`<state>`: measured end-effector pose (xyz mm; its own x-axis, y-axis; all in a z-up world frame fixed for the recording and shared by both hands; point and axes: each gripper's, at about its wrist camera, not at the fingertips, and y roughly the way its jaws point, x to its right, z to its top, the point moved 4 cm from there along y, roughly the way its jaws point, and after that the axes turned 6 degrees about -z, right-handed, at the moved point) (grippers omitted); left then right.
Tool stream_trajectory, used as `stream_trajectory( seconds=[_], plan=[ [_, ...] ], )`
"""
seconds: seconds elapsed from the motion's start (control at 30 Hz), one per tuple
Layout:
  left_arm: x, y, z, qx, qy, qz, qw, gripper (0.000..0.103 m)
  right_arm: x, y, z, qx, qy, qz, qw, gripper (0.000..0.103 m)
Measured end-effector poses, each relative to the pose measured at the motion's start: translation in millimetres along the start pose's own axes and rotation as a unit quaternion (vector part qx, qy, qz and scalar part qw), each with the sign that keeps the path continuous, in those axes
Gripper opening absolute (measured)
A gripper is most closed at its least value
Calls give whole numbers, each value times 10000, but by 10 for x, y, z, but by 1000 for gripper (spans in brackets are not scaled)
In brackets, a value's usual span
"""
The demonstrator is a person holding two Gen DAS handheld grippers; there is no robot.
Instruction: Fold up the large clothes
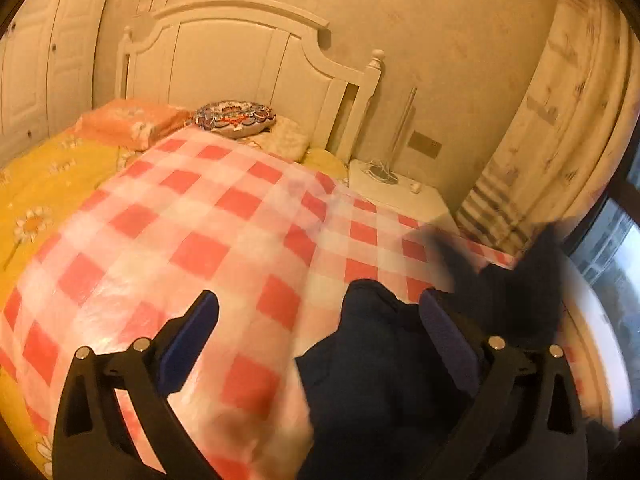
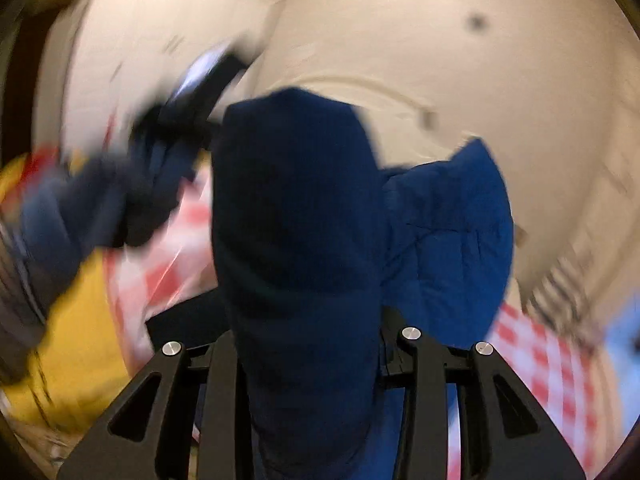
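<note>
Fingers [image 1: 200, 320] of the left gripper [image 1: 316, 320] spread above the red-checked blanket [image 1: 192, 216]; the right gripper [image 2: 304, 344] pinches the dark blue padded garment [image 2: 296, 208] aloft. Spreading it flat would help.

We saw that the left gripper [image 1: 318, 312] had a matte black frame with triangular cut-outs in its arms, round silver screws at the pivots, and fingers faced with dark blue pads [image 1: 188, 344] of a flat, slightly rounded shape. Our right gripper [image 2: 304, 344] showed the same black frame, the same triangular openings and four bright silver screw heads across its linkage. Its fingertips were covered, so we could not make out their pads.
</note>
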<state>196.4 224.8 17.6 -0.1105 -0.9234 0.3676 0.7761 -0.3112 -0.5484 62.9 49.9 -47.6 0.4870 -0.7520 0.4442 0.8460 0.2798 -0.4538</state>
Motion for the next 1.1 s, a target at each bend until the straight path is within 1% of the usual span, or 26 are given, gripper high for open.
stream_trajectory(
  seconds=[0.03, 0.07, 0.1, 0.13, 0.17, 0.2, 0.27, 0.3, 0.33, 0.37, 0.43, 0.53, 0.63, 0.7, 0.73, 0.77, 0.8, 0.83, 0.87, 0.9, 0.97, 1.0, 1.03, 1.07, 1.1],
  plan=[
    [-52, -17, -36, -113, -48, -196, 9997, 101, -245, 170, -44, -189, -375, 13, 9991, 37],
    [-101, -11, -93, -253, -89, -388, 9989, 101, -471, 304, -110, -273, -804, -92, 9963, 38],
    [-153, 18, -157, -403, -123, -538, 9977, 101, -666, 367, -190, -199, -1301, -436, 9903, 40],
    [-200, 58, -249, -566, -137, -590, 9966, 101, -758, 395, -235, -139, -1582, -644, 9852, 40],
    [-228, 102, -337, -690, -114, -567, 9959, 101, -777, 398, -253, -131, -1634, -665, 9842, 40],
    [-237, 162, -416, -803, -82, -571, 9951, 101, -723, 385, -249, -160, -1478, -566, 9873, 40],
    [-220, 278, -569, -1049, -113, -845, 9908, 101, -675, 352, -239, -161, -1387, -531, 9888, 40],
    [-189, 343, -616, -1169, -181, -1086, 9870, 101, -676, 338, -247, -153, -1402, -544, 9885, 40],
    [-124, 406, -665, -1315, -269, -1477, 9799, 100, -689, 327, -256, -143, -1434, -571, 9879, 40],
    [-42, 428, -691, -1384, -300, -1781, 9738, 100, -697, 327, -263, -128, -1461, -596, 9874, 40],
    [105, 420, -703, -1401, -221, -2012, 9692, 100, -686, 307, -270, -95, -1431, -583, 9879, 40],
    [276, 444, -731, -1585, 50, -1921, 9685, 100, -688, 234, -217, 23, -1308, -567, 9898, 40],
    [418, 558, -790, -1881, 255, -1899, 9633, 100, -704, 184, -174, 157, -1212, -587, 9908, 40],
    [526, 678, -817, -2093, 455, -1692, 9620, 98, -709, 130, -116, 286, -1162, -624, 9908, 40],
    [551, 712, -817, -2126, 513, -1613, 9624, 86, -706, 96, -86, 355, -1164, -654, 9904, 40],
    [597, 716, -788, -2104, 571, -1660, 9617, 75, -712, 57, -63, 413, -1182, -684, 9898, 39],
    [661, 669, -748, -2028, 666, -1795, 9603, 43, -740, 8, -27, 478, -1253, -707, 9884, 39],
    [743, 590, -701, -1928, 850, -1777, 9613, 34, -764, -19, 3, 515, -1319, -750, 9871, 39],
    [811, 519, -666, -1821, 1055, -1618, 9641, 32, -802, -60, 48, 588, -1398, -826, 9850, 39],
    [861, 475, -649, -1745, 1229, -1532, 9649, 29, -829, -80, 70, 609, -1423, -862, 9842, 40],
    [864, 483, -660, -1733, 1369, -1427, 9648, 27, -887, -50, 87, 550, -1461, -808, 9844, 42],
    [802, 560, -708, -1844, 1342, -1405, 9635, 27, -960, 44, 48, 341, -1563, -592, 9853, 49],
    [740, 635, -736, -1909, 1275, -1438, 9626, 27, -1027, 128, 2, 165, -1690, -478, 9843, 55],
    [642, 704, -755, -1955, 1151, -1572, 9611, 27, -1104, 198, -52, 94, -1857, -458, 9815, 58],
    [564, 730, -786, -1963, 1016, -1753, 9594, 28, -1225, 245, -119, 83, -2166, -534, 9748, 66]
  ],
)
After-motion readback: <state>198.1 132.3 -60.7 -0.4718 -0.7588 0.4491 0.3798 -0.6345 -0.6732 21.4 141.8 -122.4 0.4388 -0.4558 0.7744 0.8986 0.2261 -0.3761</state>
